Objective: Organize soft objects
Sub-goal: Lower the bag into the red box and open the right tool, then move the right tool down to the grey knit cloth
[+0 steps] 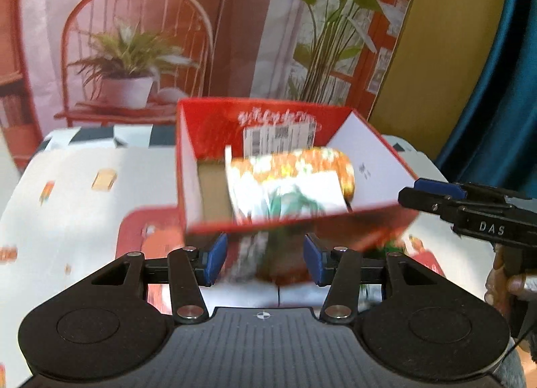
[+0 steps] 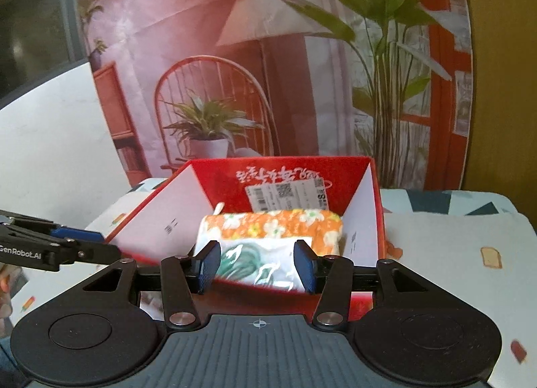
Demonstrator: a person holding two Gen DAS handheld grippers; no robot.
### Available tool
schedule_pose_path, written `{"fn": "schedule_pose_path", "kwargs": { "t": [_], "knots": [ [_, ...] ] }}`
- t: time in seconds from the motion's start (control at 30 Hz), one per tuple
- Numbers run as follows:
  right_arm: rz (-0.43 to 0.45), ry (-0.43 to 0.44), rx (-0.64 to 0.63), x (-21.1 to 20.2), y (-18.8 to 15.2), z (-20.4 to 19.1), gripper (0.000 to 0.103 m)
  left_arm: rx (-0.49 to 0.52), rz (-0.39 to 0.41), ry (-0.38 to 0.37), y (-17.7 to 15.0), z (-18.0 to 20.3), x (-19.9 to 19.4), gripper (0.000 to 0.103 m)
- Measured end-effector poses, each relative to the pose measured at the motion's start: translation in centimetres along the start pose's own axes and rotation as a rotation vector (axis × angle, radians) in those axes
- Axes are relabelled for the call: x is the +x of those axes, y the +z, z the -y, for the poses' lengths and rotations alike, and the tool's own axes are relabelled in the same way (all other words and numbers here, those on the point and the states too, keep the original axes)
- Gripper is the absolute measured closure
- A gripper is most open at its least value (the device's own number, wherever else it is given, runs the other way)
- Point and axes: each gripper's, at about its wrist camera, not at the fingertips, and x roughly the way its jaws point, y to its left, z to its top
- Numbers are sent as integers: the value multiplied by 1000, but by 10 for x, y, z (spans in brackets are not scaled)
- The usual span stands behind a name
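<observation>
Nearest in each wrist view are the grippers' own blue pads. The left gripper stands with its jaws apart and nothing between them, just short of the red box's near wall. The right gripper is likewise parted and empty-handed; the white cloth shows in the gap between its pads, but it lies beyond them inside the box and they do not press on it. Its black finger reads "DAS" in the left view; the left one reads "GenRobot.AI" in the right view.

Beyond the pads sits the open red cardboard box on a tablecloth printed with small food pictures. Inside lie two folded cloths, touching: a white cloth with green print at the front and an orange floral cloth behind it.

Both look light, limp and easily crushed; a pinch on a thick folded edge would probably keep the folds together better than a grab at a loose corner.

On the box's far inner wall are white brush-script characters, too blurred to read, and a barcode label with a QR code.
</observation>
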Motion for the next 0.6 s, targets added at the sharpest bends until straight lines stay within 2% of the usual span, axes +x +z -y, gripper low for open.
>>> {"fn": "schedule_pose_path", "kwargs": {
  "t": [0.03, 0.2, 0.4, 0.43, 0.5, 0.6],
  "knots": [
    [1, 2, 1, -5, -6, -3, 58, -11, -6, 0, -9, -1, -4, 50],
    [-25, 22, 39, -27, -42, -11, 58, -74, -12, -21, -51, -9, -22, 36],
    [-64, 6, 1, -49, -81, -21, 57, -137, -18, -5, -89, -12, -26, 30],
    [-62, 1, -10, -53, -87, -23, 56, -146, -19, -2, -93, -12, -25, 29],
    [-47, -19, -25, -63, -98, -26, 42, -153, -24, 5, -100, -11, -23, 26],
    [-30, -34, -20, -77, -113, -27, 37, -166, -34, 14, -107, -13, -21, 21]
  ]
}}
